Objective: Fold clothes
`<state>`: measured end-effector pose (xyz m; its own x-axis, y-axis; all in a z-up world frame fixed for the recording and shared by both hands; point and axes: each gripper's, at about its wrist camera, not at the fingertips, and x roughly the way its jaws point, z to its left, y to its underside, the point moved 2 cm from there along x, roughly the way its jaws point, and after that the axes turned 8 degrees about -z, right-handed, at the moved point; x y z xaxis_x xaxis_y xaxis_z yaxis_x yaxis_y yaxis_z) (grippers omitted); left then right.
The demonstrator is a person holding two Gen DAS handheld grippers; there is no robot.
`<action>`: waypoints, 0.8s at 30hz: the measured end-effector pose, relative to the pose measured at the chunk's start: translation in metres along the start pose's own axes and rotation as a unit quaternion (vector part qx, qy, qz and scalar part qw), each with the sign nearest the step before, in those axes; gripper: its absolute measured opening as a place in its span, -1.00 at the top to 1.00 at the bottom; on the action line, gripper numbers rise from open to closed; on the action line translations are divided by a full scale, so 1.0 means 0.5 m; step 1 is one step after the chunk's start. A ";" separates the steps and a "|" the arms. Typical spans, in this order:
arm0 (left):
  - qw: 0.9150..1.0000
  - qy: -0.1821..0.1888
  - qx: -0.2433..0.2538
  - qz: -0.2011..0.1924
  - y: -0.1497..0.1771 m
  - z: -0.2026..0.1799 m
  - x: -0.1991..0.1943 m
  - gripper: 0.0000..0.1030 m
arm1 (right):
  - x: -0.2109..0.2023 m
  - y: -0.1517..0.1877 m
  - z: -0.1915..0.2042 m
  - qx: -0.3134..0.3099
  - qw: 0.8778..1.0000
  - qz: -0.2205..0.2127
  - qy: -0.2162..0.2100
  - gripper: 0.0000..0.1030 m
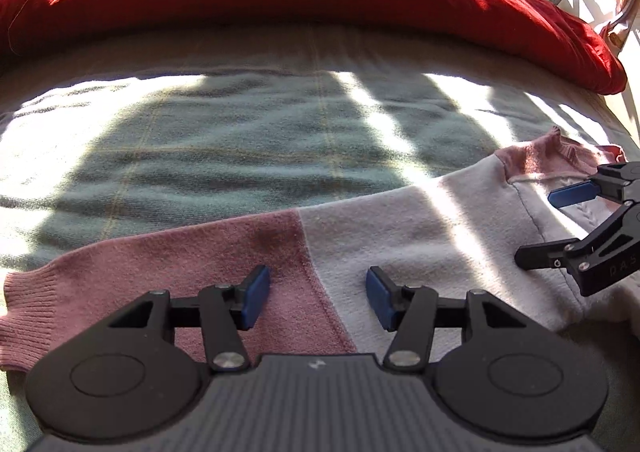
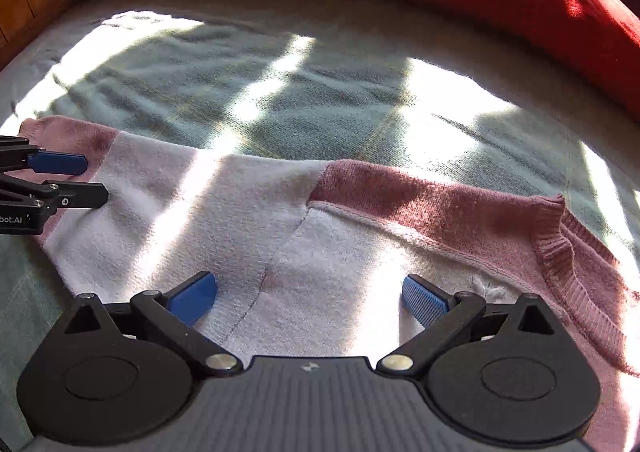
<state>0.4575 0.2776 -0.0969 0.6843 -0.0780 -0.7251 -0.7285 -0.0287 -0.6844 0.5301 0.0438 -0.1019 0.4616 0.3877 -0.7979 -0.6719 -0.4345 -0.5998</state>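
Here the pink-and-white sweater (image 2: 280, 236) lies spread across the lower frame on the green blanket (image 1: 240, 140), sleeve out to the left, no fold visible, with left gripper (image 1: 318, 298) and right gripper (image 2: 310, 298) both spread wide, empty, above it.

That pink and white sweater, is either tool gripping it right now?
No: the left tool and the right tool both stand open over the sweater, pinching no cloth.
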 end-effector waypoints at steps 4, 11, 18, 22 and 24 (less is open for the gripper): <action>0.998 -0.056 -0.020 0.007 0.012 0.068 -0.024 -0.10 | 0.008 0.002 -0.007 0.024 1.000 -0.001 -0.001 -1.00; 0.992 -0.106 -0.072 0.012 0.016 0.104 -0.082 -0.05 | -0.026 -0.011 -0.038 0.061 0.998 0.005 -0.013 -1.00; 0.998 -0.053 -0.025 -0.009 -0.043 -0.051 -0.100 -0.09 | -0.132 -0.026 -0.120 0.100 0.995 -0.004 -0.030 -1.00; 1.000 -0.013 -0.003 -0.016 -0.081 -0.161 -0.095 -0.14 | -0.241 0.030 -0.244 0.125 0.991 -0.033 0.017 -1.00; 1.000 0.000 0.013 -0.017 -0.091 -0.218 -0.091 -0.14 | -0.280 0.089 -0.315 0.146 0.988 -0.033 0.042 -1.00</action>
<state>0.4559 0.1738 -0.0245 0.7083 -0.0764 -0.7017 -0.7041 -0.0055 -0.7101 0.5269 -0.1577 -0.0264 0.5478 0.3334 -0.7673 -0.7715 -0.1534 -0.6175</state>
